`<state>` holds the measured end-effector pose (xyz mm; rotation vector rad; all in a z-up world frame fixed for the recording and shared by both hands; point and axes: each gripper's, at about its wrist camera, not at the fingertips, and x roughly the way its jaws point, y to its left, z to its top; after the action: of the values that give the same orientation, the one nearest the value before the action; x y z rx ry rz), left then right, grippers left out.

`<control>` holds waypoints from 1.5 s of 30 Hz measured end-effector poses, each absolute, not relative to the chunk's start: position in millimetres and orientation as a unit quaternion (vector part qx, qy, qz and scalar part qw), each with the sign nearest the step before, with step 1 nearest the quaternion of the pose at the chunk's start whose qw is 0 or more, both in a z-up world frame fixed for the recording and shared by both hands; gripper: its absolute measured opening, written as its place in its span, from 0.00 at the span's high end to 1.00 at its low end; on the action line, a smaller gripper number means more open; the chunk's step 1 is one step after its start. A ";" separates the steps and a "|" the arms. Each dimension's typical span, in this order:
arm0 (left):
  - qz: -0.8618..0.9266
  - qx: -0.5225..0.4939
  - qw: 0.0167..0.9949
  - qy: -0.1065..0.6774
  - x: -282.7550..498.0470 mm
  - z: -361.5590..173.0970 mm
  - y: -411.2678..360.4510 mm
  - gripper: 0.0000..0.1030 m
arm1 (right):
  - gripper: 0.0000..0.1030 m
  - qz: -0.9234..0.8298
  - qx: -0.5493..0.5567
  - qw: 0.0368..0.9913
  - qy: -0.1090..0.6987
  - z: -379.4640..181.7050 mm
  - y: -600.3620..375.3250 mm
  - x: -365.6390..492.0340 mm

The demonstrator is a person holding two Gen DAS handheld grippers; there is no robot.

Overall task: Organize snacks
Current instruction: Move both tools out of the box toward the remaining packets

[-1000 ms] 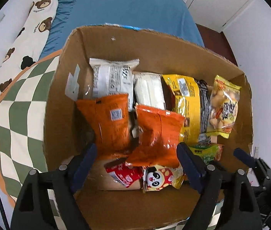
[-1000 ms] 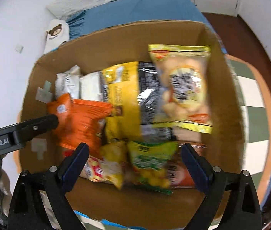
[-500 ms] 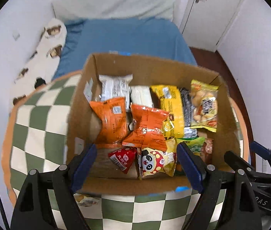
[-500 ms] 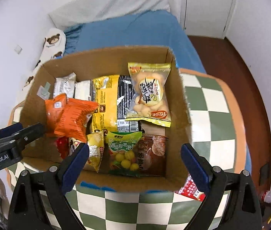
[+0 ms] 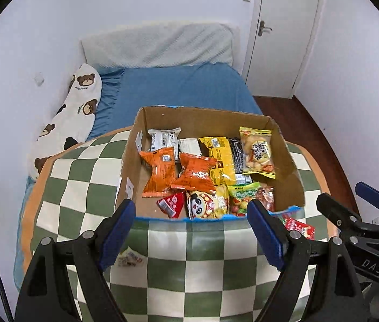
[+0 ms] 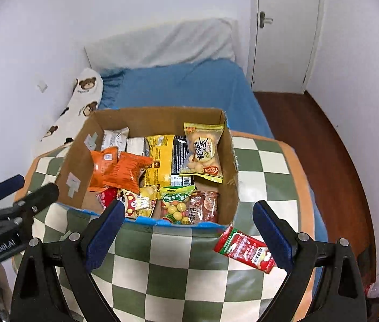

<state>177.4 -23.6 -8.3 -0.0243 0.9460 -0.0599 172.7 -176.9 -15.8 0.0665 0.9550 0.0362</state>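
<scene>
Left wrist view: the cardboard box (image 5: 291, 185) is being seen from above and behind its near wall, standing on a green-and-cream checked cushion (image 5: 76, 187) at the foot of a blue bed (image 5: 178, 88). Most of the snacks are already being held inside it: two orange packets (image 5: 159, 171) side by side, a yellow-and-black bag (image 5: 221, 158), a clear bag of pale puffs (image 5: 257, 150) leaning on the right wall, white wrapped bars (image 5: 164, 138) at the back, and a panda packet (image 5: 205, 204) and a green candy bag (image 5: 243, 191) along the near edge.

The left gripper (image 5: 190, 230) is being held wide with nothing between its blue pads, above the cushion just short of the box. In the right wrist view the right gripper (image 6: 188, 230) is likewise being kept wide and empty.

The task is being judged nearly done. One red packet (image 6: 244, 249) is lying outside, on the cushion just beside the box's near right corner, close to the right gripper's outer finger. A small crumpled wrapper (image 5: 130, 257) is also being left on the cushion by the left gripper; what it is cannot be told.
</scene>
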 end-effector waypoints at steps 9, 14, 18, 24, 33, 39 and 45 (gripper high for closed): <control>-0.021 -0.028 0.898 0.438 142.5 1.1 -24.1 0.12 | 0.02 0.024 0.043 0.901 0.432 8.3 -178.4 125.0; -0.015 -0.035 0.878 0.478 155.0 -39.6 -28.2 0.00 | 0.02 0.023 0.110 0.875 0.471 -23.4 -210.8 128.6; -0.006 -0.047 0.853 0.520 168.4 -87.8 -33.8 0.00 | 0.02 -0.004 0.154 0.835 0.529 -87.4 -252.9 151.7; 0.019 -0.064 0.825 0.561 182.2 -151.0 -42.6 0.00 | 0.19 -0.030 0.221 0.774 0.593 -196.7 -310.9 194.4; 0.035 -0.054 0.810 0.582 175.9 -187.7 -44.7 0.00 | 0.23 -0.003 0.170 0.741 0.649 -269.5 -311.0 218.4; 0.044 -0.055 0.802 0.593 159.0 -196.1 -33.0 0.00 | 0.19 0.072 0.216 0.693 0.684 -272.5 -272.0 181.8; 0.063 -0.055 0.797 0.598 150.2 -200.7 -17.4 0.00 | 0.03 0.059 0.056 0.734 0.674 -265.1 -234.7 181.8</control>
<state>150.2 -17.4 -200.7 -0.1175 1.2846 0.1345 181.8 -234.7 -265.1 0.1233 1.4818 0.1307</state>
